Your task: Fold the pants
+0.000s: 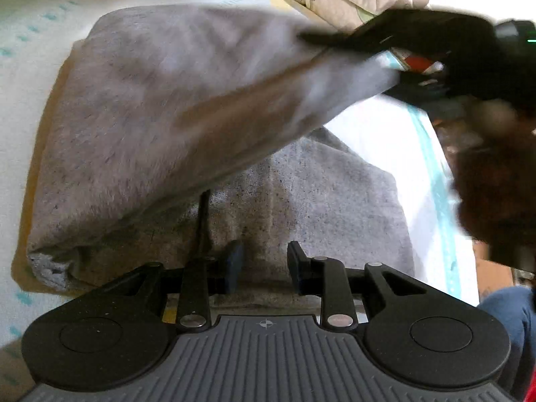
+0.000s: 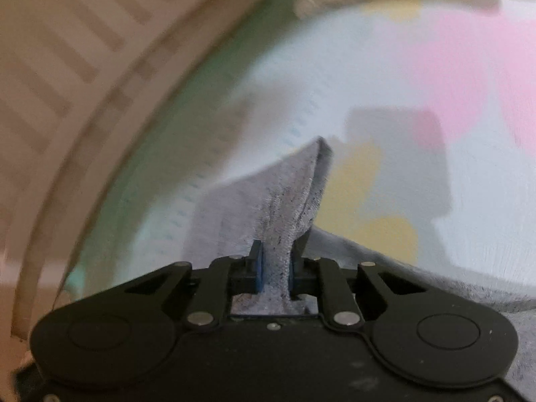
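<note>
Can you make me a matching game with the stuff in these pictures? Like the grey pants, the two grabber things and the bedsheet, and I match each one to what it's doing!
Things:
1. grey pants
2. right gripper
3. left gripper
4. bedsheet

What fits:
A. fingers apart, nothing pinched between them
B. pale with pink and yellow patches
C. fingers squeezing a bunch of grey cloth
D. one part lifted up, the rest lying flat

Right pairs: 1-D, 2-C, 3-A, 4-B
</note>
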`<state>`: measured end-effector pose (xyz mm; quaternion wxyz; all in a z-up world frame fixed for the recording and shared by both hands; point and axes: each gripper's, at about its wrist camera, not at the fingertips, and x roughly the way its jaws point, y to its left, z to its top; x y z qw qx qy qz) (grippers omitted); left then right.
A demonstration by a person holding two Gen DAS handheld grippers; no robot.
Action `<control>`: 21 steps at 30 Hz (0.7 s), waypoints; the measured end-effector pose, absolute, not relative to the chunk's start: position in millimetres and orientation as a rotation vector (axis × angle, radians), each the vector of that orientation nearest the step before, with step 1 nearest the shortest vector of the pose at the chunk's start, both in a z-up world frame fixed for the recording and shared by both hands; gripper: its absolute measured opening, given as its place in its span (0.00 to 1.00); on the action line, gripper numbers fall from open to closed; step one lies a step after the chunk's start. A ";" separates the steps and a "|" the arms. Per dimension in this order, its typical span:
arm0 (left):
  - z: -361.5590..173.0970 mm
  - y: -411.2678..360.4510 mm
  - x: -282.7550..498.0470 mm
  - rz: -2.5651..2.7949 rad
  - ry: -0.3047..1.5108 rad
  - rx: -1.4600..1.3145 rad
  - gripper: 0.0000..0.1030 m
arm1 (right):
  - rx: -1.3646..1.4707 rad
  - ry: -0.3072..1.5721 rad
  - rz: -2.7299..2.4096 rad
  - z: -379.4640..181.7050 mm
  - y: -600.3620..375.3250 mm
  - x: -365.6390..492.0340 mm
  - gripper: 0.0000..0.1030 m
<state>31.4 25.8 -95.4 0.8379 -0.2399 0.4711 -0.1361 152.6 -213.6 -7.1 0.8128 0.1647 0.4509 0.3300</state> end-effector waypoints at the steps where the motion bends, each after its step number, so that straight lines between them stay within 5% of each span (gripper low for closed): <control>1: -94.0 26.0 30.9 -0.285 0.999 -0.503 0.28 | 0.353 0.929 0.702 9.3 -218.2 141.7 0.13; 7: -84.8 19.3 21.4 -0.274 1.041 -0.421 0.28 | 0.226 0.952 0.527 51.3 -271.1 88.6 0.13; 14: -77.3 11.4 8.5 -0.349 1.115 -0.337 0.38 | 0.130 1.301 0.322 -19.6 -313.1 98.2 0.14; 21: -45.1 15.9 -9.5 -0.433 1.103 -0.259 0.38 | 0.006 1.352 0.349 -31.2 -287.9 106.8 0.18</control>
